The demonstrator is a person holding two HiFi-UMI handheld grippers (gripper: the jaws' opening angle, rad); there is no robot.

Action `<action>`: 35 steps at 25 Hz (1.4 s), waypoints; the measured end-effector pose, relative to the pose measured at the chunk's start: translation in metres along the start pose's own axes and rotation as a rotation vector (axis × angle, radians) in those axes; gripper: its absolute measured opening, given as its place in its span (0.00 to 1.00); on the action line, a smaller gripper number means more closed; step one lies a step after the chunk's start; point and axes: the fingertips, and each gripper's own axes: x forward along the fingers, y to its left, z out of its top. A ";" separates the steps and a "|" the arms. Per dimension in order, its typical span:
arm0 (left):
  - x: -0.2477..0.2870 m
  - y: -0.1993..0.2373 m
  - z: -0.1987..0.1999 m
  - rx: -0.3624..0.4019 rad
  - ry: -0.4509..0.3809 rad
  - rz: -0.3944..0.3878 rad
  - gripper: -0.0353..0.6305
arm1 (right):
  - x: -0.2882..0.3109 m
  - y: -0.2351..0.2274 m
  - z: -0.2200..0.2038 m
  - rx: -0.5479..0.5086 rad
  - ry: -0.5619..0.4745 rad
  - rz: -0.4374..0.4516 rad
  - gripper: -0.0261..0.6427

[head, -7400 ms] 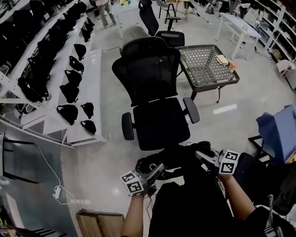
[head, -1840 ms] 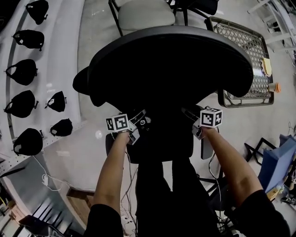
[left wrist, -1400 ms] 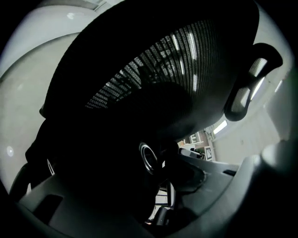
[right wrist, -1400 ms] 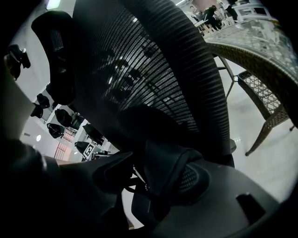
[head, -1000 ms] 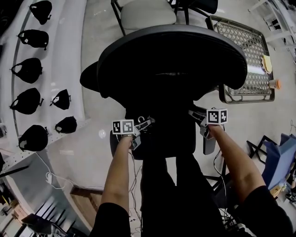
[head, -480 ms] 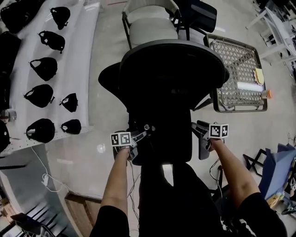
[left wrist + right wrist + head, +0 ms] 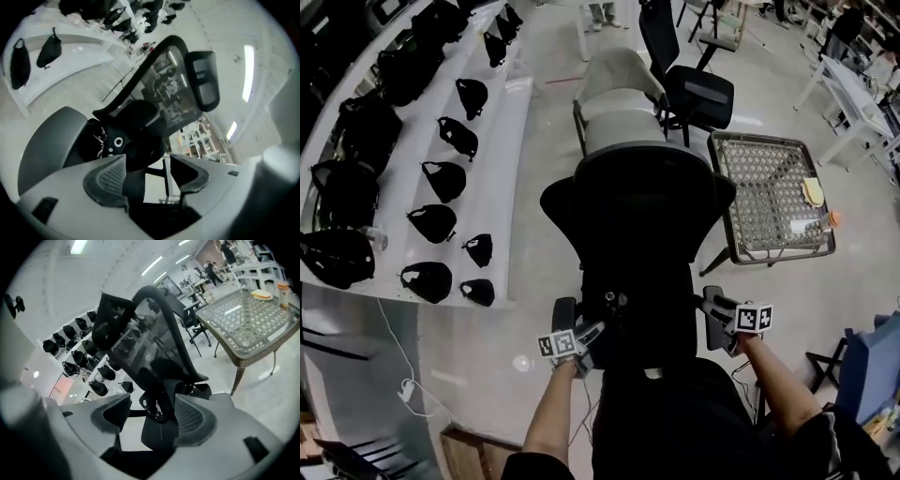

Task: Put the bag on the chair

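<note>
The black mesh-backed office chair (image 7: 637, 211) stands right in front of me. The black bag (image 7: 623, 307) with metal rings lies on its seat. My left gripper (image 7: 594, 331) sits at the seat's front left, open, its jaws apart with nothing clamped. My right gripper (image 7: 711, 304) is open beside the right armrest. The left gripper view shows the bag (image 7: 117, 140) just beyond the left gripper (image 7: 147, 169), under the chair back (image 7: 171, 89). The right gripper view shows the bag's strap and ring (image 7: 157, 401) just ahead of the right gripper (image 7: 152, 412). The bag and seat are both black, so their edges blur together.
White stepped shelves (image 7: 502, 150) with several black bags run along the left. A wicker-topped table (image 7: 769, 192) stands at the right of the chair. A grey chair (image 7: 614, 80) and another black chair (image 7: 694, 94) stand behind. A blue object (image 7: 874, 366) is at the far right.
The bag was carried to the chair and now rests on the seat. Both grippers have drawn back toward me from the chair back, and my view has pulled away from the chair.
</note>
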 end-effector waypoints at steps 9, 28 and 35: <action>-0.070 -0.110 -0.017 0.183 -0.388 0.105 0.46 | -0.089 0.027 0.025 -0.049 -0.252 -0.115 0.46; -0.109 -0.300 -0.008 0.529 -0.650 0.047 0.07 | -0.157 0.151 0.061 -0.401 -0.410 -0.058 0.04; -0.137 -0.305 0.016 0.725 -0.634 0.083 0.07 | -0.137 0.216 0.048 -0.490 -0.461 -0.112 0.04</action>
